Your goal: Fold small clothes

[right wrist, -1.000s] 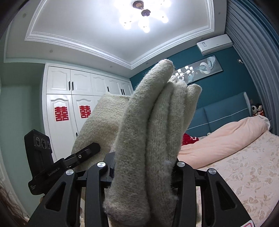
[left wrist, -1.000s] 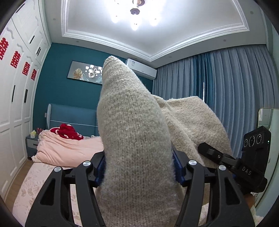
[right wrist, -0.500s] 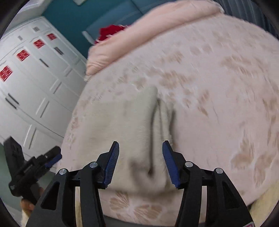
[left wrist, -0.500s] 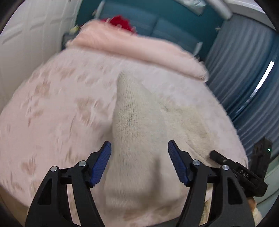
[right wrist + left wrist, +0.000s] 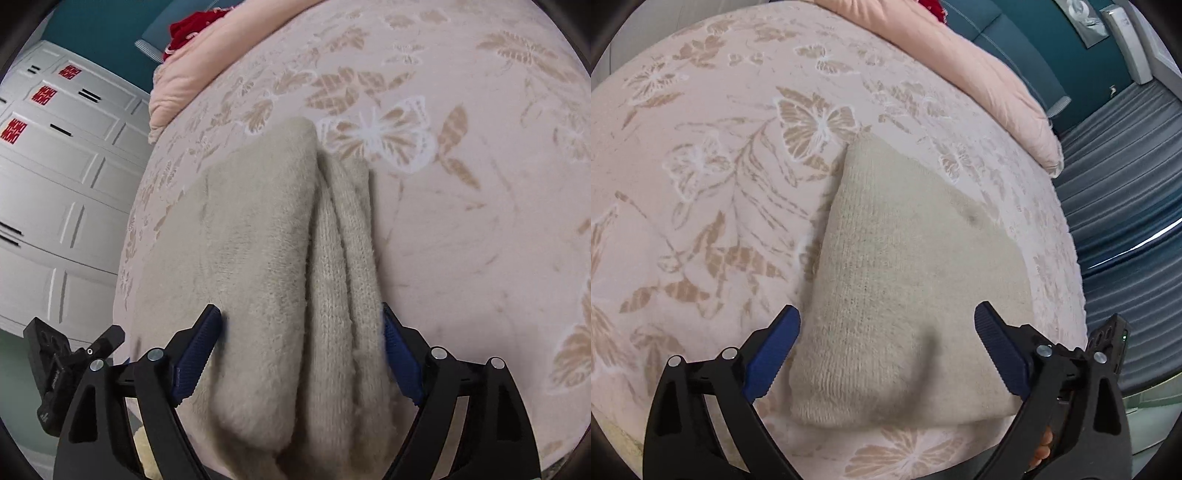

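a folded beige knit garment (image 5: 905,280) is seen lying flat on the bed (image 5: 701,177), whose pale pink cover is printed with butterflies and leaves. the left gripper (image 5: 886,343) is pointed down at it; its jaws are spread wide and opening, with the garment's near left corner lying between the blue pads (image 5: 772,350) and neither pad pressing on the knit. the right gripper (image 5: 301,339) is held over the opposite end of the garment (image 5: 266,258), where stacked folded layers are shown as ridges running away from the jaws; these jaws are likewise opening, the pads beside the fabric rather than pinching it. beyond the jaws, a pink quilt (image 5: 979,70) is bunched at the far end of the bed, and white wardrobe doors (image 5: 55,184) are visible to the left of the right jaws.
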Available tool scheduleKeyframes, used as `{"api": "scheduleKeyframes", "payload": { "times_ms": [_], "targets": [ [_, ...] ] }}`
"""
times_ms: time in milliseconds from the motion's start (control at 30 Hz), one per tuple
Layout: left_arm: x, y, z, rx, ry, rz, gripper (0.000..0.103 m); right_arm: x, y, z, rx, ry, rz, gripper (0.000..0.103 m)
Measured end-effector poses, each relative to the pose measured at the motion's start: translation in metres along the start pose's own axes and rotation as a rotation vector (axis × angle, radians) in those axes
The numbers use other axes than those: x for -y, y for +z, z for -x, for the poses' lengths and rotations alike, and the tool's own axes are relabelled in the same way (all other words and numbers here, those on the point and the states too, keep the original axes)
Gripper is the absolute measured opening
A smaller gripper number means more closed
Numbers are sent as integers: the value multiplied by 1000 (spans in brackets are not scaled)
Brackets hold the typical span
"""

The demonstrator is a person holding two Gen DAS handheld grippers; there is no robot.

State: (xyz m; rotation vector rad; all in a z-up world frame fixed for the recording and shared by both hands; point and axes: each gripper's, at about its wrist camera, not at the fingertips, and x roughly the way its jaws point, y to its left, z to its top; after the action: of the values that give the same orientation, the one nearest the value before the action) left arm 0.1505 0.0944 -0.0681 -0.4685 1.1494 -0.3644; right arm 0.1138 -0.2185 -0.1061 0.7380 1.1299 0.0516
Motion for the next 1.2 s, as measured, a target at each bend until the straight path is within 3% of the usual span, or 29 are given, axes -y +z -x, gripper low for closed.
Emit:
{"api": "scheduleKeyframes", "payload": {
  "times_ms": [33,67,100,167,267,333,400,467,567,600,667,733,800,900,967,1000,1100,1200],
  "targets": [
    [-1,1,-9,-16,12,-7,84,1,0,-10,-27,17,-15,71],
    [-1,1,-18,-42,25,-15,67,-2,1,-12,-30,36,-12,50],
    [0,2,-23,-60,47,-18,59,-10,3,-11,-29,38,6,40],
    [5,8,-13,-39,19,-14,42,-34,9,8,21,47,84,36],
    [25,21,22,57,-23,-61,34,-78,21,56,144,135,210,35],
    [38,30,49,134,-49,-93,33,-93,26,80,206,179,261,35],
    [42,35,61,168,-58,-108,33,-90,30,80,222,168,270,40],
    [38,36,49,147,-20,-117,34,-68,36,49,167,84,253,50],
    [23,26,0,50,152,-141,32,-17,36,2,41,-159,141,46],
    [17,20,-9,15,208,-140,34,-7,32,14,89,-96,98,46],
    [15,7,5,60,169,-128,34,-9,23,50,194,-72,90,45],
    [27,-2,24,111,195,-173,36,-31,12,76,242,-39,198,28],
    [42,-12,36,133,183,-225,39,-55,2,83,230,-37,308,13],
    [57,-28,28,94,156,-249,43,-70,-14,54,132,-107,432,8],
    [57,-39,7,41,190,-259,43,-51,-21,13,22,-223,429,0],
    [54,-43,-4,16,222,-258,43,-38,-23,1,-15,-219,386,0],
    [43,-48,-19,-37,255,-220,42,-43,-25,31,48,-161,332,0],
    [38,-50,-17,-33,274,-211,42,-57,-33,45,88,-213,407,0]
  ]
}}
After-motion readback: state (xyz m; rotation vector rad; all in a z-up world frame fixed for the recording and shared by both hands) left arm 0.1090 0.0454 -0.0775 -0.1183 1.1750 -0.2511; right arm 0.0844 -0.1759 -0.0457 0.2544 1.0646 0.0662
